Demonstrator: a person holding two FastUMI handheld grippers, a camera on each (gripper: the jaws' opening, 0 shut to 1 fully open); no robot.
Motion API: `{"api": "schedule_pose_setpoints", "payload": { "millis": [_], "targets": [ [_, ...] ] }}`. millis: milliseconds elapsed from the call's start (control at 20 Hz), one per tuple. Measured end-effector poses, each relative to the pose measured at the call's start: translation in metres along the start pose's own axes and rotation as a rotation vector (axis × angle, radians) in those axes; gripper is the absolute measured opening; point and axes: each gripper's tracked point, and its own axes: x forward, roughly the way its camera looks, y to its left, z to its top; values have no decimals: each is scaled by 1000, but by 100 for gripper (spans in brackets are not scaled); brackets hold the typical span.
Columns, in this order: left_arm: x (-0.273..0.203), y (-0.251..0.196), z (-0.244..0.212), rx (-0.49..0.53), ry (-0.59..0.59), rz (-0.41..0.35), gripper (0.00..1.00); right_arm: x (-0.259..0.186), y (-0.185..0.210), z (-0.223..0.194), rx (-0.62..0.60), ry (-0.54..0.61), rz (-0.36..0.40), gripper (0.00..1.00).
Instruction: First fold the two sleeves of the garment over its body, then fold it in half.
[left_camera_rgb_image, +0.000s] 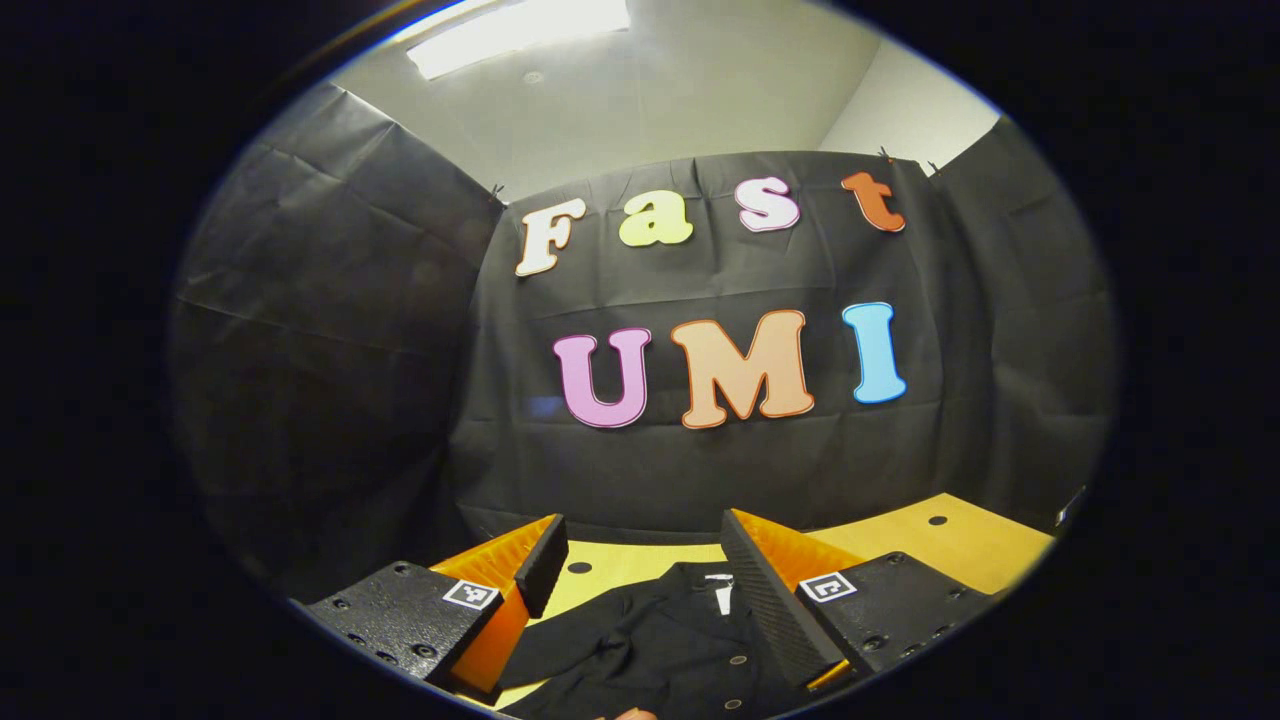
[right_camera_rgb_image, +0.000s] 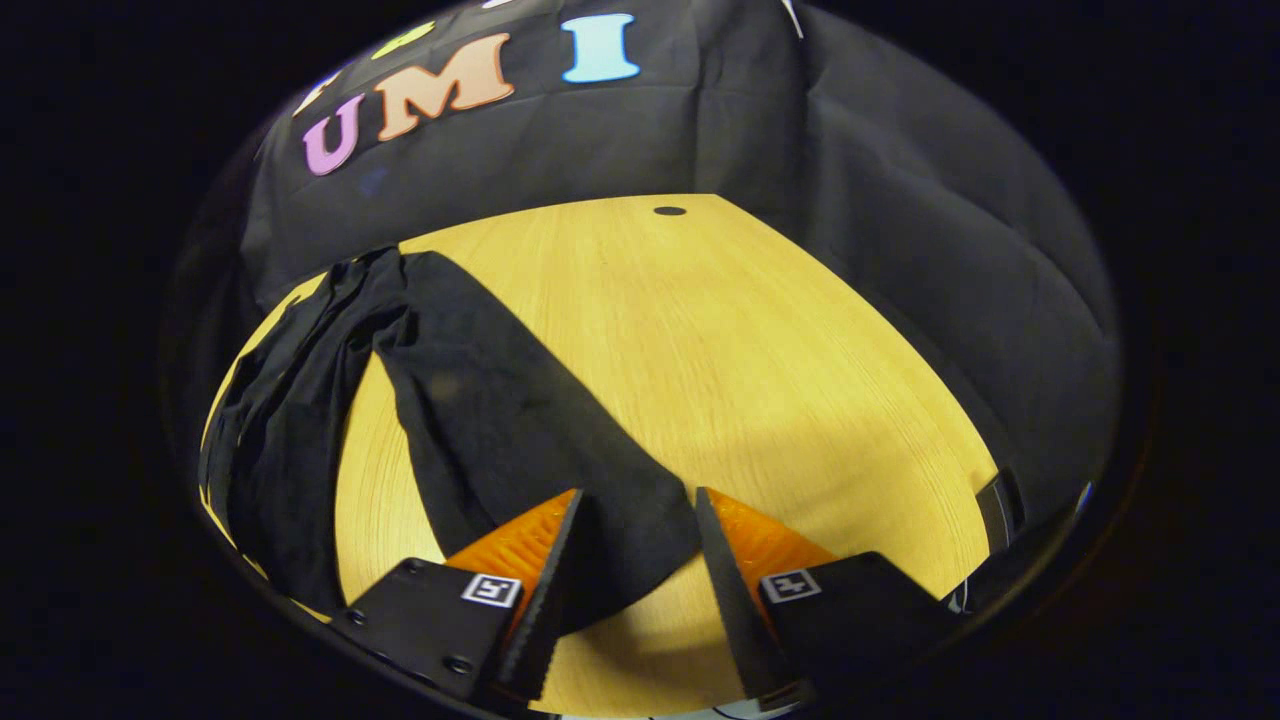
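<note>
Sleeve (right_camera_rgb_image: 520, 420) lies spread across table (right_camera_rgb_image: 760, 340), lower-left of frame, cuff between wide-open right gripper (right_camera_rgb_image: 630, 560). Left gripper (left_camera_rgb_image: 640, 580) gapes, empty, above garment (left_camera_rgb_image: 660, 640). Risk: thin cloth slips, or a shallow pinch drags it.

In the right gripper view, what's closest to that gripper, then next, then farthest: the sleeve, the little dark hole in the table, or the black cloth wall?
From the right gripper, nearest first:
1. The sleeve: its end lies right between the open fingers, low in the view.
2. The hole: across the bare table, near its far edge.
3. The cloth wall: behind the table, at the top.
</note>
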Motion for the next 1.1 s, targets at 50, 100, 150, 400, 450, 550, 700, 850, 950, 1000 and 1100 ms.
{"api": "schedule_pose_setpoints", "payload": {
  "millis": [50,100,150,400,450,550,700,850,950,1000,1100],
  "targets": [
    [2,2,-1,-4,3,-2,99,0,7,-1,-21,-4,3,65],
    [3,6,-2,-9,2,-2,99,1,12,0,-48,-11,-4,48],
    [5,11,-1,-14,0,-3,99,1,13,-1,-84,-20,-30,31],
    [15,39,6,2,-18,4,99,-3,28,1,-200,-26,-86,8],
    [16,44,9,7,-28,5,99,-3,35,3,-186,-28,-88,8],
    [18,55,10,19,-32,12,97,-6,45,14,-157,-43,-88,8],
    [20,63,7,7,-25,12,99,-14,57,43,-114,-91,-87,8],
    [19,74,4,3,-16,15,99,-25,68,79,-66,-159,-72,9],
    [18,86,3,14,-18,27,99,-32,78,105,-43,-211,-69,8],
    [17,92,3,17,-18,36,99,-37,84,119,-45,-237,-64,7],
    [14,106,0,16,-12,55,93,-47,102,141,-53,-288,-45,7]
  ]
}}
